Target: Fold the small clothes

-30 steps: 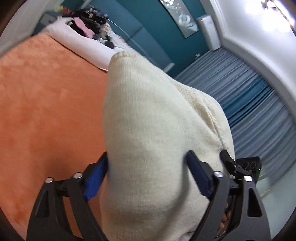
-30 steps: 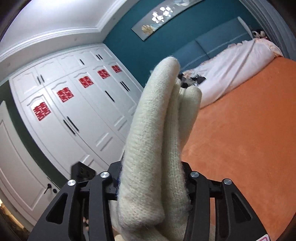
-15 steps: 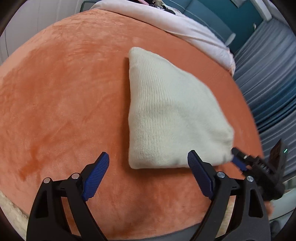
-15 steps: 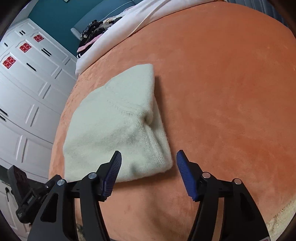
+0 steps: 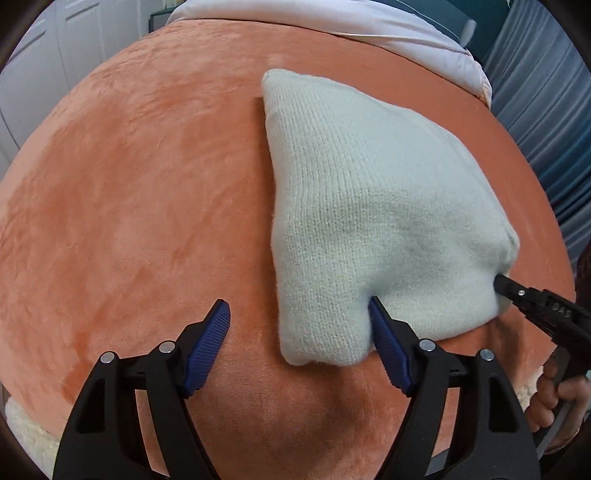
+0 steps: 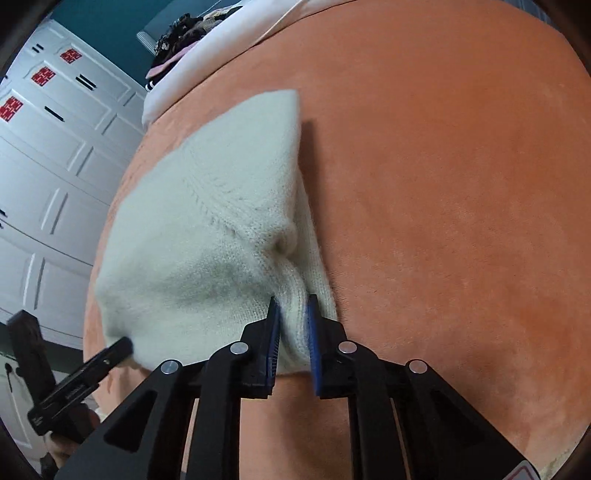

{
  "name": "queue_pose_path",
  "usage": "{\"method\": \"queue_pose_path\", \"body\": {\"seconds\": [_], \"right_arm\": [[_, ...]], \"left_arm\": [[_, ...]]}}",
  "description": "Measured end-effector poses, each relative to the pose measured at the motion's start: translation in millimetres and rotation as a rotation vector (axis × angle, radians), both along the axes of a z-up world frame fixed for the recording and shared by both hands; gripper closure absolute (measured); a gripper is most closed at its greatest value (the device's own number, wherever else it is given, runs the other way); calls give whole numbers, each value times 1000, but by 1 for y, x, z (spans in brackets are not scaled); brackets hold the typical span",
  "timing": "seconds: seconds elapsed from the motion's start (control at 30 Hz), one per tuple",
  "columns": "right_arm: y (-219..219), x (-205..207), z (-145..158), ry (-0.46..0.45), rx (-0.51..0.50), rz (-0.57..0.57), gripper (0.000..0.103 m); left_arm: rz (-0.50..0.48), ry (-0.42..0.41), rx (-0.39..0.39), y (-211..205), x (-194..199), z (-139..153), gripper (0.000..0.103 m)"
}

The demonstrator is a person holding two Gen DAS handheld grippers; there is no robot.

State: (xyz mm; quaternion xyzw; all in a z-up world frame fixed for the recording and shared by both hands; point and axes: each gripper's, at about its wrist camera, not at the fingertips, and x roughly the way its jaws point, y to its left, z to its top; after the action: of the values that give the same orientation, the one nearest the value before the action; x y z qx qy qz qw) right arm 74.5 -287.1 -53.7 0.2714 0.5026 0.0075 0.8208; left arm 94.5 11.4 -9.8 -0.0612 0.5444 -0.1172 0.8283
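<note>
Sweater (image 5: 373, 206), cream knit, lies folded into a thick bundle on the orange bed (image 5: 140, 206), its near edge just ahead of both claws. Nearest, the right claw (image 6: 291, 332) is clenched on the bundle's near right corner, the knit bunched between its blue pads. The left claw (image 5: 299, 328) is spread wide and grips nothing; one pad presses into the near left edge, the other stands apart over the blanket. Judging by the layers, most folding looks done; a last fold or tidying remains. Farther off lie a white quilt (image 5: 369, 33) and a pile of dark clothes (image 6: 184, 37).
</note>
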Motion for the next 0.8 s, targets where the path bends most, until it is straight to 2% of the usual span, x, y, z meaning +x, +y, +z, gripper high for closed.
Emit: {"method": "queue_pose_path", "body": {"seconds": [0.03,0.07,0.1,0.13,0.17,0.23,0.33,0.37,0.4,0.43,0.47,0.53,0.57,0.63,0.67,0.7,0.77,0.8], "right_arm": [[0,0,8,-10,1,-1,72],[0,1,17,-31,-31,-11,50],[-1,4,25,-56,-67,-19,40],[-2,9,33,-90,-92,-24,33],[-4,16,39,-123,-102,-30,31],[-10,35,39,-126,-78,-37,28],[-11,81,10,-16,16,-2,27],[-12,88,1,12,68,6,35],[-9,94,-9,16,145,14,44],[-6,97,-11,12,179,18,58],[0,99,-3,-10,151,18,64],[12,93,29,-119,84,38,71],[14,87,42,-169,83,39,72],[14,74,57,-248,72,15,72],[13,71,52,-248,44,-5,70],[12,73,38,-205,14,-15,68],[11,83,-6,-45,-23,6,56],[5,78,-10,-65,31,-17,54]], "left_arm": [[-4,-2,-11,1,-1,4,30],[-9,-13,-34,3,-2,10,30],[-9,-35,-74,6,-2,18,29],[-6,-57,-117,11,-2,24,23],[4,-86,-191,18,1,33,13],[48,-97,-260,27,13,39,8],[82,4,-309,30,48,18,8],[102,53,-309,30,60,4,8],[109,82,-355,31,69,-7,12],[108,95,-418,31,75,-11,34],[97,99,-455,28,80,-9,40],[51,5,-383,16,87,15,52],[5,-41,-350,8,90,26,59],[-51,-70,-318,-2,97,33,59],[-60,-64,-294,-6,101,30,56],[-70,-50,-254,-12,104,22,55],[-82,-37,-206,-18,104,10,47],[-72,-53,-201,-18,99,14,46]]}}
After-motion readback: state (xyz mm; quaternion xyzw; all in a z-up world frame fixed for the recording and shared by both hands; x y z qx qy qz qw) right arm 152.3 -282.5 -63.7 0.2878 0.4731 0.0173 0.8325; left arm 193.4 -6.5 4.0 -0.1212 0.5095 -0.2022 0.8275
